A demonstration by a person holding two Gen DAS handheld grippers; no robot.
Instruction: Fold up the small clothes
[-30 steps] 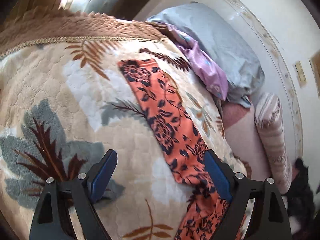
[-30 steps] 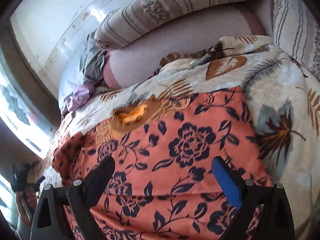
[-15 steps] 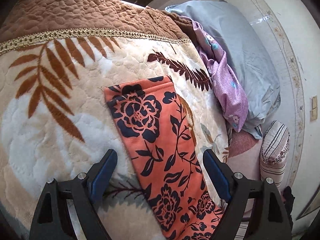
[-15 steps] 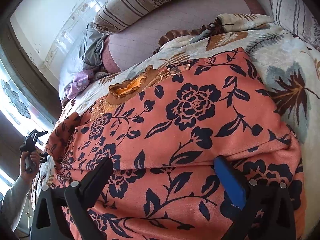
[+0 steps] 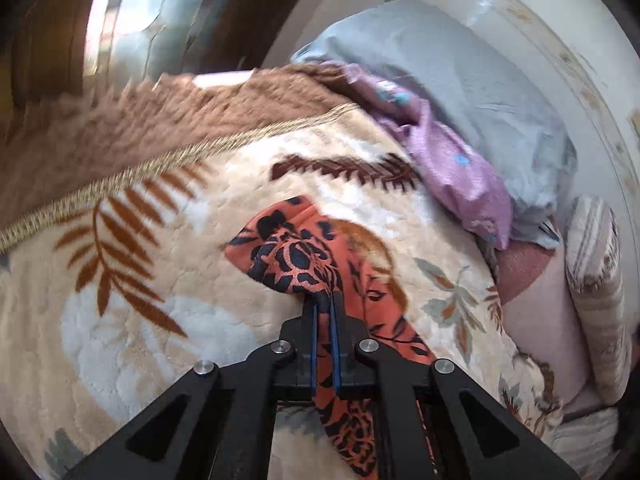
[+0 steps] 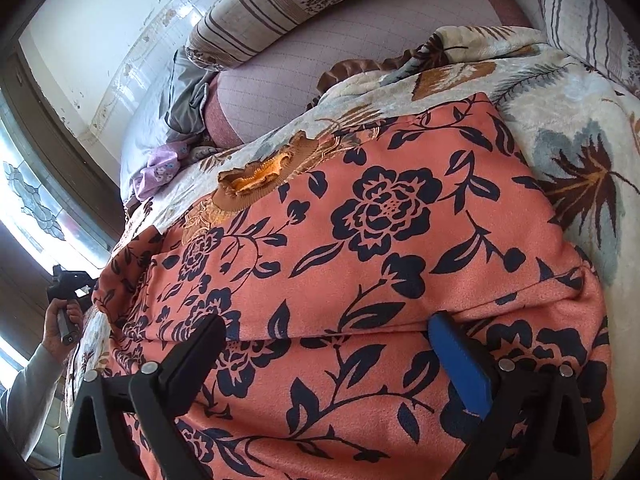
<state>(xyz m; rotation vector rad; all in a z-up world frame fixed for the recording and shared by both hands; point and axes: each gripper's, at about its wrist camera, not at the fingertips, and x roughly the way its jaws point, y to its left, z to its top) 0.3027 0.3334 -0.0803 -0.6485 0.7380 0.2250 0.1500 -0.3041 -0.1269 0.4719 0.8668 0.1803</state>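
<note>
Left wrist view shows the left gripper with its fingers pressed together on a bunched fold of the orange floral garment, pinching the cloth near its narrow far end, which is gathered and puckered just ahead of the tips. From there the garment trails back under the gripper toward the lower edge of the frame, lying on a cream plush blanket patterned with brown fern leaves and edged by a brown border with a gold braid. Beyond the blanket sit a grey pillow and a crumpled lilac cloth that rests against it, with a striped bolster at the right. Right wrist view shows the right gripper with its fingers spread wide apart, holding nothing, poised just over the broad part of the same garment, which covers most of the frame and shows a fold line running across between the tips. A ruffled orange-brown trim sits at the garment's far edge. The blanket shows to the right, a striped bolster behind, and the person's left hand grips a gripper handle at the far left; much of the left view is blurred.
</note>
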